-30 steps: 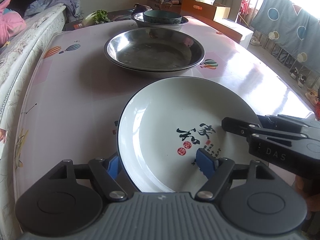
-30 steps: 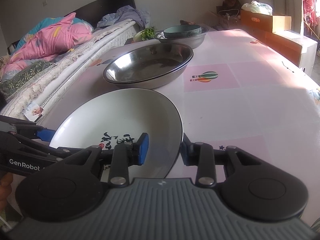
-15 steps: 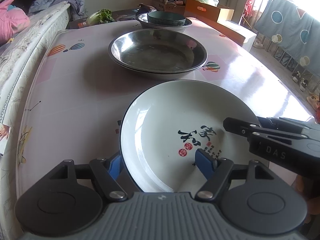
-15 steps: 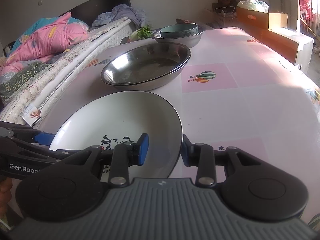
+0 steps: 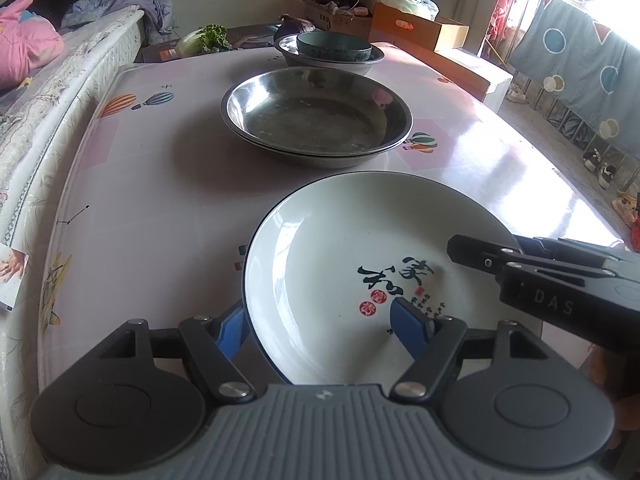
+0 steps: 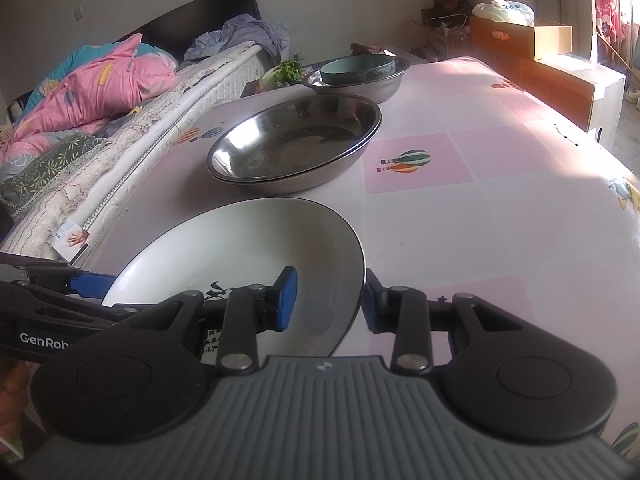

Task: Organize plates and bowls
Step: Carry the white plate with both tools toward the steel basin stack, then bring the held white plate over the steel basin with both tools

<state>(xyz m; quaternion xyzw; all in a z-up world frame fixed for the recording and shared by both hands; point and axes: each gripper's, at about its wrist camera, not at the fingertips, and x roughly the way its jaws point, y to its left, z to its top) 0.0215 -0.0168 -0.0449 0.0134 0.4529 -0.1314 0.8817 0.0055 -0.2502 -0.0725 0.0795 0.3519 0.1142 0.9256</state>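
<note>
A white plate [image 5: 340, 248] with black calligraphy and red seals hangs just above the pink table [image 5: 160, 200] near its front edge. My left gripper [image 5: 318, 308] grips its near rim, one blue pad under the edge and the other on the inside. My right gripper [image 6: 329, 280] is shut on the plate [image 6: 248, 240] at its right rim. Beyond the plate sit two stacked steel basins [image 5: 316, 120]. Farther back a teal bowl [image 5: 334, 46] rests inside a smaller steel bowl [image 5: 360, 62].
A bed with quilts [image 6: 100, 92] runs along the table's left side. Cardboard boxes [image 5: 420, 28] and leafy greens [image 5: 208, 36] lie past the far end. Laundry hangs at the right [image 5: 580, 68]. Bare tabletop shows at the right [image 6: 480, 208].
Both views have shifted a little, so the steel basins look slightly nearer. The plate keeps the same place between both grippers.
</note>
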